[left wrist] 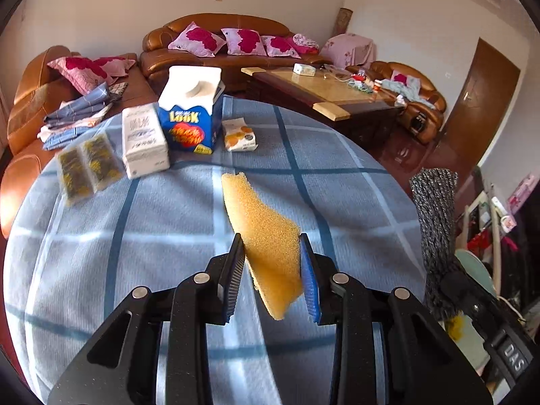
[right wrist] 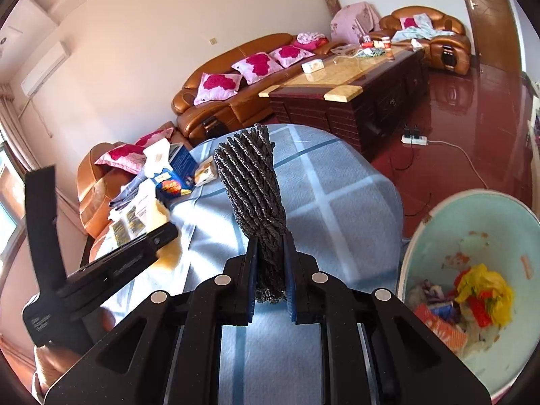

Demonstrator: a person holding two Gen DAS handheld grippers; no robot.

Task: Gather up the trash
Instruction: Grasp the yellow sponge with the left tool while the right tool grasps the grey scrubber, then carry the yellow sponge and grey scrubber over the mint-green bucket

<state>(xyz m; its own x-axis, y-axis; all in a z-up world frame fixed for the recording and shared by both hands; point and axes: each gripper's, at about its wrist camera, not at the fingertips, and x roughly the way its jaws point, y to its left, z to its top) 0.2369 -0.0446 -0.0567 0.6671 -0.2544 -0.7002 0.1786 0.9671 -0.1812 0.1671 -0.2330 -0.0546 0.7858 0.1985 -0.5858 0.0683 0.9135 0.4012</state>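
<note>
A: Yellow sponge, porous, standing on edge, pinched low down between the two fingers of the left gripper. Raised above the blue checked tablecloth, its upper end leaning away toward the far left.

B: Grey knitted bundle, ribbed and speckled, clamped at its narrow lower end by the right gripper. Jaws drawn close together on it, the wider top fanning out above. Also seen from the left wrist, at the right edge.

A: Beyond the sponge, at the far end of the cloth: blue LOOK carton upright with a white top, white packet just to its left, small orange-and-white packet just to its right. Two clear sachets of dark-and-yellow contents lying further left, near the table edge.

B: Pale green bin to the right of the table, below cloth level, holding crumpled yellow, red and orange wrappers with some white scraps.

A: Behind all that: brown leather sofa with pink cushions, long dark coffee table with a pale top.

B: Red glossy floor, white power strip lying on it beside the coffee table.
</note>
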